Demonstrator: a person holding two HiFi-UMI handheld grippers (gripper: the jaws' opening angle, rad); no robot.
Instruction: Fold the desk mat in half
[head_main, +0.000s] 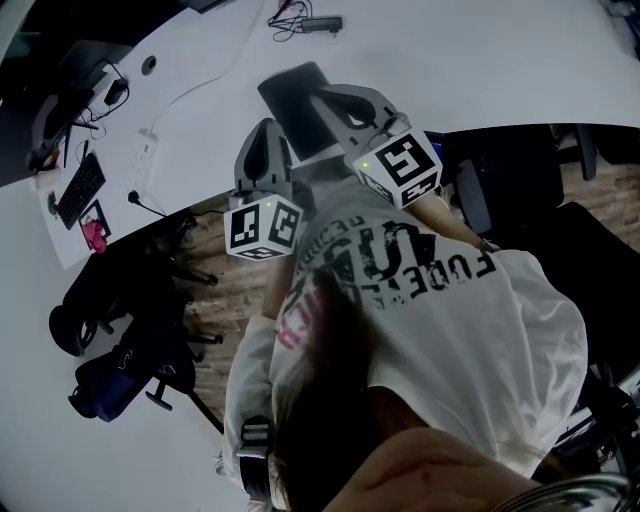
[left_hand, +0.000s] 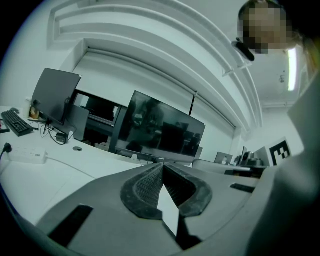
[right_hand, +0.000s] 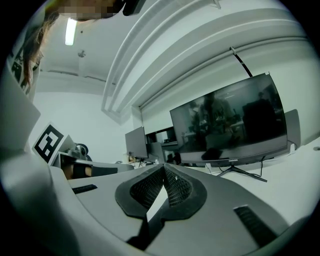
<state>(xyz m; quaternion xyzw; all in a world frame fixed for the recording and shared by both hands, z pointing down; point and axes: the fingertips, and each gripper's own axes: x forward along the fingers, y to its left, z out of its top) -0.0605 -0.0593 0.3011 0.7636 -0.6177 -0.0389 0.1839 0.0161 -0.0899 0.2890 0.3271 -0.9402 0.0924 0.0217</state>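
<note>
I hold my left gripper (left_hand: 162, 166) and right gripper (right_hand: 163, 168) side by side over the desk (head_main: 450, 60) edge, nearly level, fingers (left_hand: 145, 189) closed tip to tip.

Dressed in a white T-shirt (head_main: 470, 330), printed with bold black block letters and a smaller pink mark toward centre frame. Equipped with two matte grey, smooth-shelled tools, left gripper (head_main: 268, 128) and right gripper (head_main: 328, 96), each capped with a white marker cube (head_main: 264, 225) carrying black square patterns. Lit by a small green light (head_main: 367, 166) on the right one's cube. Lined at the jaws with dark pads (left_hand: 142, 187), cross-hatched on the inner faces, smooth at the rim, tapering to a point. Cut with dark rectangular recesses (left_hand: 70, 225) in the grey shells.
</note>
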